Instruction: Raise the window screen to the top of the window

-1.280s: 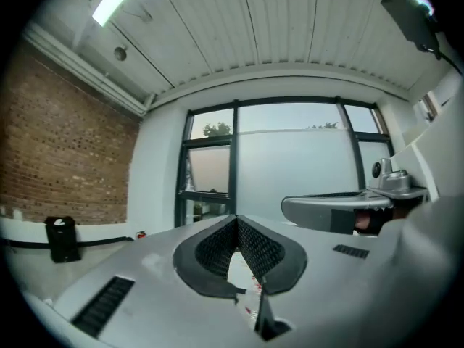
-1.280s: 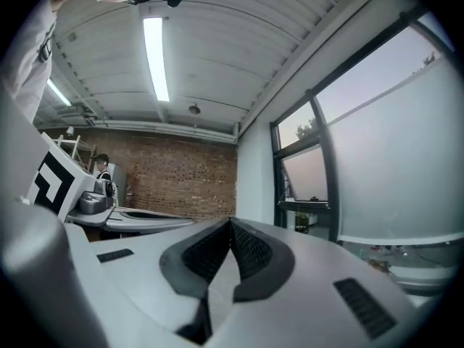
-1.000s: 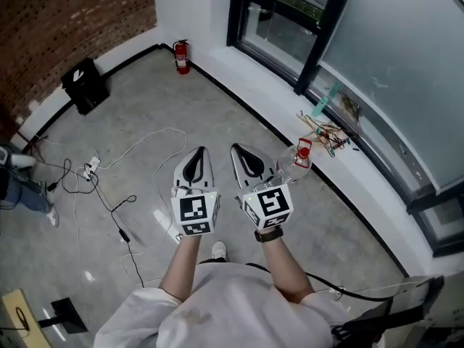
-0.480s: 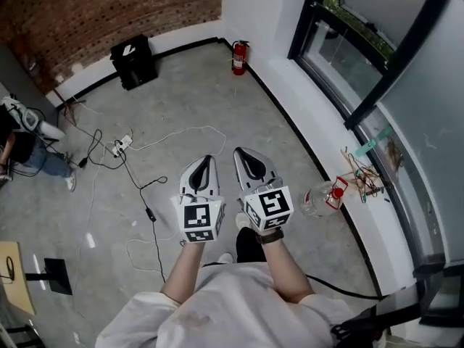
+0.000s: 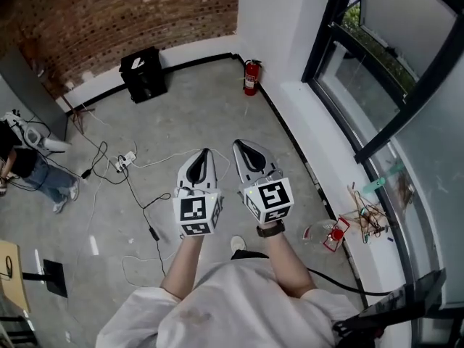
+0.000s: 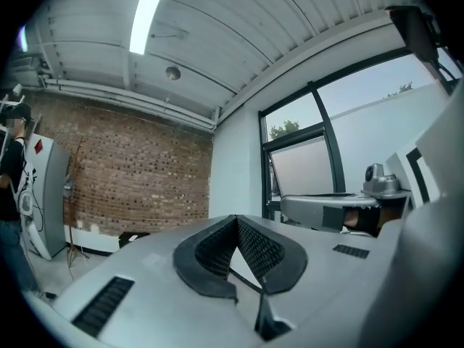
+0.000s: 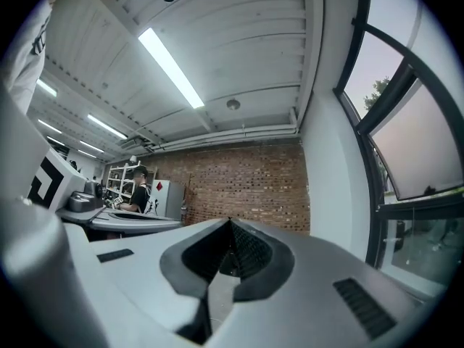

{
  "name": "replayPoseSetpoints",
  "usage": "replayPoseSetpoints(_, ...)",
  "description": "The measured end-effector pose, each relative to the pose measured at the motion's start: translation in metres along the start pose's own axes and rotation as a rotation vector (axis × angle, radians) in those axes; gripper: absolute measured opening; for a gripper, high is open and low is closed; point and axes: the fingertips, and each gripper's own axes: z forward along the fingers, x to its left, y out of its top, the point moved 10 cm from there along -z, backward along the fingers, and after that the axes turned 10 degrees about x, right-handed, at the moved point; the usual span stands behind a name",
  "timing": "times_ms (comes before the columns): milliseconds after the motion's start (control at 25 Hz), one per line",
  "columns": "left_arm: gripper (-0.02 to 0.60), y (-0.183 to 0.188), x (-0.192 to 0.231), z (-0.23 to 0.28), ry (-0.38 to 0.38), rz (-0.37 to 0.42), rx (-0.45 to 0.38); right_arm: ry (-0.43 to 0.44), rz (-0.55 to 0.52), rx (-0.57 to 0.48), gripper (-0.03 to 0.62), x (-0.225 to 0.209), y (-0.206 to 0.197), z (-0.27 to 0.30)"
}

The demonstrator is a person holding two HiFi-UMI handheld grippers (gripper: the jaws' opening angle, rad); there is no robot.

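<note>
The left gripper (image 6: 235, 218) has its fingers (image 6: 214, 249) drawn together at the tips, with nothing between them. The right gripper (image 7: 230, 222) matches it: fingers (image 7: 250, 252) closed, nothing held.

In the head view the two are carried side by side in front of the person's chest. They point level over the floor (image 5: 188, 114) toward the brick wall (image 5: 130, 13) (not toward the glass).

The window (image 5: 391, 20) runs along the right edge of that view, above a white sill (image 5: 304, 114), well apart from both grippers. The right gripper is the nearer. On the sill lie a bottle (image 5: 330, 234) and a tangle of small things (image 5: 366, 216). An extinguisher (image 5: 251, 77) stands in the corner by the window, and a black box (image 5: 143, 73) sits against the brick wall.

The screen itself I cannot tell from the panes. A pale panel fills part of the frame in the left gripper view, but whether that is the screen is unclear.

As I judge it, nothing of the task is done. Turning to the window, finding the screen's lower edge or pull, taking hold of it and running it to the top all remain.
</note>
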Motion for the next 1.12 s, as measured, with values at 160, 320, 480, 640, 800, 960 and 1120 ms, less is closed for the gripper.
replayPoseSetpoints(160,0.000,0.005,-0.019,0.055,0.005,0.015,-0.001,-0.037,0.017,-0.002,0.003,-0.060,-0.007,0.015)
replayPoseSetpoints(320,0.000,0.002,-0.022,0.099,-0.023,0.004,-0.012,-0.038,0.059,0.031,0.003,-0.097,-0.024,0.040)
replayPoseSetpoints(480,0.000,0.000,-0.016,0.141,-0.052,0.007,0.015,-0.055,0.089,0.035,0.003,-0.122,-0.037,0.067)
replayPoseSetpoints(640,0.000,0.000,-0.007,0.198,-0.105,0.003,0.025,-0.147,0.101,-0.018,0.003,-0.152,-0.037,0.096)
replayPoseSetpoints(800,0.000,0.001,-0.003,0.275,-0.171,0.015,0.032,-0.176,0.085,-0.029,0.002,-0.202,-0.042,0.144)
replayPoseSetpoints(960,0.000,0.023,0.018,0.355,-0.198,0.018,0.004,-0.197,0.061,-0.012,0.002,-0.255,-0.029,0.211)
replayPoseSetpoints(1120,0.000,0.049,0.061,0.417,-0.189,0.015,-0.025,-0.204,0.056,-0.027,0.002,-0.287,-0.007,0.285)
